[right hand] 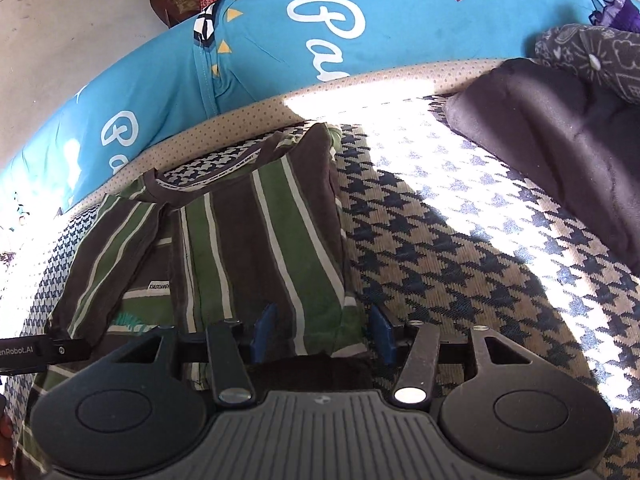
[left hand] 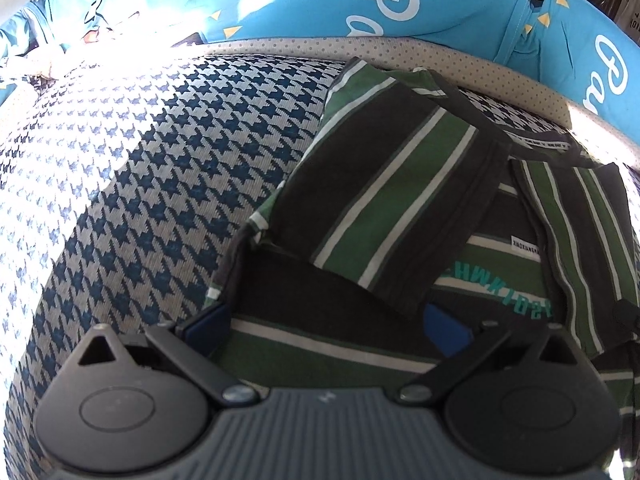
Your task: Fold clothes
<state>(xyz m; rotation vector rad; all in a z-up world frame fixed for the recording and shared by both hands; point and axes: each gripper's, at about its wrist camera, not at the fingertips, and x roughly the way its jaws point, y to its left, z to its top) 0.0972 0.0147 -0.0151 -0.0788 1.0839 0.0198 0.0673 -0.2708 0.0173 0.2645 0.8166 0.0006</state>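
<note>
A green, black and white striped shirt [left hand: 400, 184] lies on a houndstooth mat [left hand: 140, 184], with both sleeves folded in over its front. My left gripper [left hand: 324, 322] stands wide open low over the shirt's lower left part, and its blue pads [left hand: 206, 320] do not press the cloth. In the right wrist view the shirt [right hand: 240, 232] fills the left half. My right gripper [right hand: 322, 332] is open and straddles the shirt's right edge, with cloth lying loose between its pads [right hand: 262, 330]. Part of the left gripper [right hand: 36, 354] shows at the left edge of that view.
A blue bolster [right hand: 360, 40] with white script runs along the far side, behind the mat's beige dotted border [right hand: 248, 114]. A dark cushion [right hand: 560, 140] and a grey patterned cloth [right hand: 592, 56] lie at the right. Bright sun patches cross the mat [right hand: 460, 200].
</note>
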